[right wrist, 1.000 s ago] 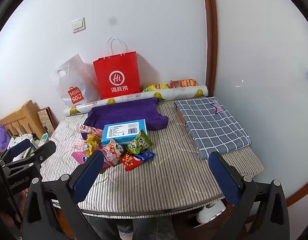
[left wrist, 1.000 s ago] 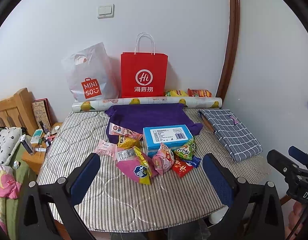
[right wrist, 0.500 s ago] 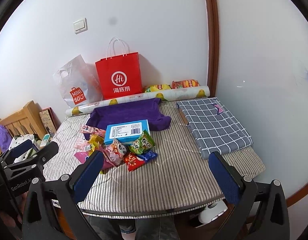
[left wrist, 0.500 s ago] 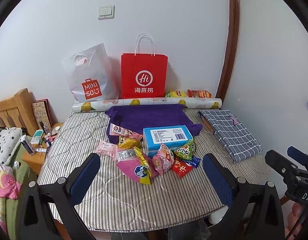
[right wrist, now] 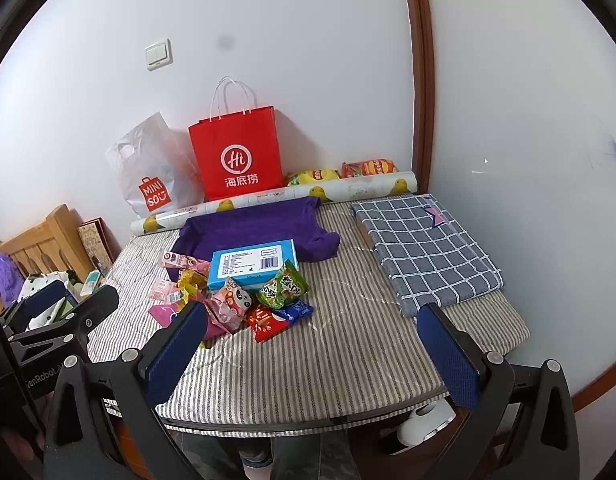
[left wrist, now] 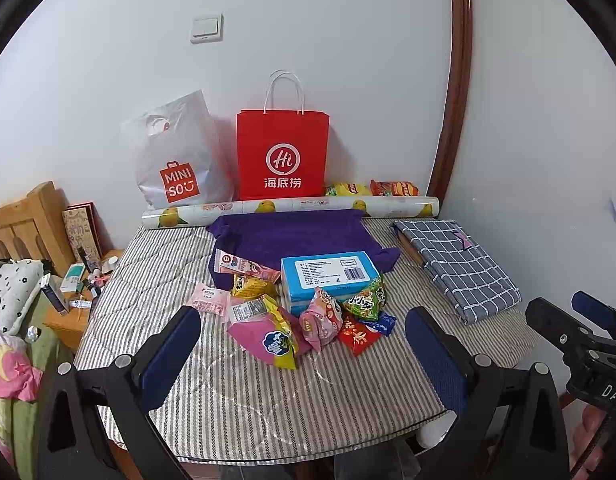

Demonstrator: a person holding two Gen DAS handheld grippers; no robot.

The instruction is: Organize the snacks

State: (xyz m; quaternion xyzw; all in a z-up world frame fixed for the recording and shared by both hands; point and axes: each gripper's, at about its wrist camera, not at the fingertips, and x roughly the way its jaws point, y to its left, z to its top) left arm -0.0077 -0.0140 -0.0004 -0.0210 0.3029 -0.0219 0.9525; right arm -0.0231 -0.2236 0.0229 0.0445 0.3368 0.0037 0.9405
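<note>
Left gripper [left wrist: 304,352] & right gripper [right wrist: 315,348]: jaws wide apart, holding nothing, blue textured pads. Crinkly foil snack packets [left wrist: 308,316] piled mid striped quilted table [left wrist: 268,412] beside blue box [left wrist: 327,274]; behind, red paper "Hi" bag [left wrist: 283,152], plastic "MINISO" bag [left wrist: 176,156]

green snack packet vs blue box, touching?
Touching. In the right wrist view the green snack packet leans against the blue box's front edge, overlapping it with no gap; the left wrist view agrees.
</note>
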